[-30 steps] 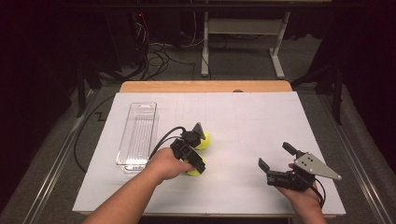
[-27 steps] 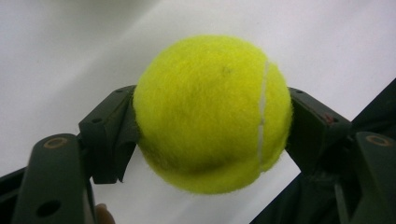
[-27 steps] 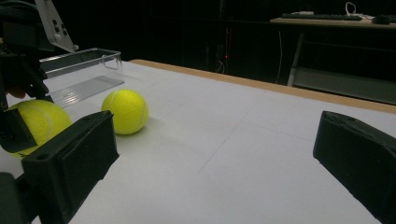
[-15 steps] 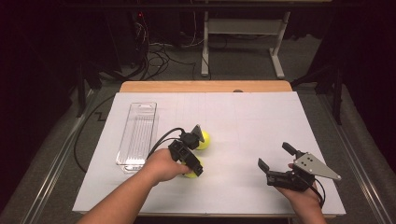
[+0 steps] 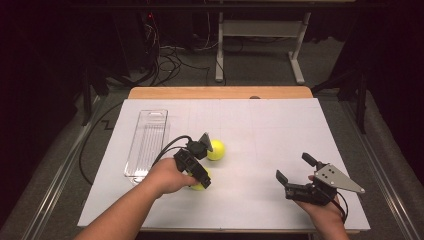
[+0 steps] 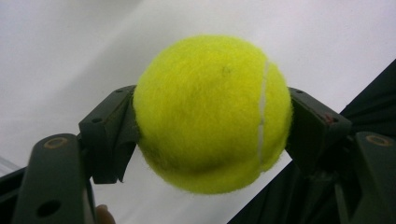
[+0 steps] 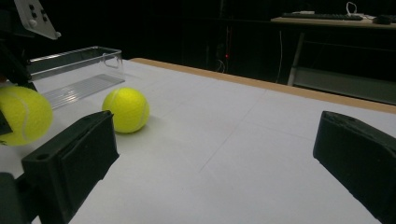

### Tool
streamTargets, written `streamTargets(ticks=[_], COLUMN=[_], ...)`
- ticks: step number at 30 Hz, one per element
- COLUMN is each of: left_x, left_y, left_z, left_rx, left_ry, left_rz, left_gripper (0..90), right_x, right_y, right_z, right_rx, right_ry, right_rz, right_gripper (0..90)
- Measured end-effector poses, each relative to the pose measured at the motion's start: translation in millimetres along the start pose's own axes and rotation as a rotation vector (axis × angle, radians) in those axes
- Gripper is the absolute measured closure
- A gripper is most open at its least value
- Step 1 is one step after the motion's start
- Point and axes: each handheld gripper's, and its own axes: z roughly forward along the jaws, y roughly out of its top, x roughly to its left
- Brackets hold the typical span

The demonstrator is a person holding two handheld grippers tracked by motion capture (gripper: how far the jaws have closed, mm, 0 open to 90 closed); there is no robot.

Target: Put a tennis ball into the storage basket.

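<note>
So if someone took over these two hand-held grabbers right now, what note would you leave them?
Left gripper: shut on one tennis ball, low over the white table.
Right gripper: open, nothing between its jaws, near the table's right front.
Second tennis ball: loose on the table, just beyond the left gripper.
Clear tray: at the left, nothing in it.
Done: one ball gripped.
Left, probably: put both balls in the tray.

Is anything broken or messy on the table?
Nothing stands out. One tennis ball sits firmly in the left gripper, the other ball rests on the white table, and the clear bin stands upright, undamaged.
</note>
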Motion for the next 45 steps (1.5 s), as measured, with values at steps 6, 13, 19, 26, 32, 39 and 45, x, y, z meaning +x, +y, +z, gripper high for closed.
streamTargets(ticks=[6,13,19,26,32,39,45], left_x=[4.7,8.0,13.1,22.9,30.1,35.1,41.8], left_y=[-2.1,-5.9,-8.9,-14.7,-18.0,-21.9,-26.1], left_z=[-2.2,-10.2,-16.0,-24.0,-27.9,-33.8,-43.9], left_rx=[0.009,0.009,0.014,0.003,0.006,0.001,-0.002], left_ry=[-0.011,-0.016,-0.019,-0.026,-0.027,-0.026,-0.018], left_rz=[-0.003,-0.016,-0.023,-0.037,-0.052,-0.070,-0.086], left_gripper=[26.4,26.4,26.4,26.4,26.5,26.5,26.5], right_x=[-0.1,0.9,1.2,0.0,1.9,0.6,0.6], right_y=[0.5,0.6,0.8,0.4,0.1,0.2,0.3], right_z=[-0.8,-1.4,-0.9,-0.5,0.9,-0.1,0.1], right_rx=[-0.006,-0.004,-0.005,-0.002,0.002,-0.001,-0.004], right_ry=[-0.001,0.001,0.001,-0.002,0.002,0.000,0.001], right_rz=[0.002,-0.002,-0.008,-0.002,-0.004,-0.007,-0.005], right_gripper=[0.1,0.1,0.1,0.1,0.1,0.1,0.1])
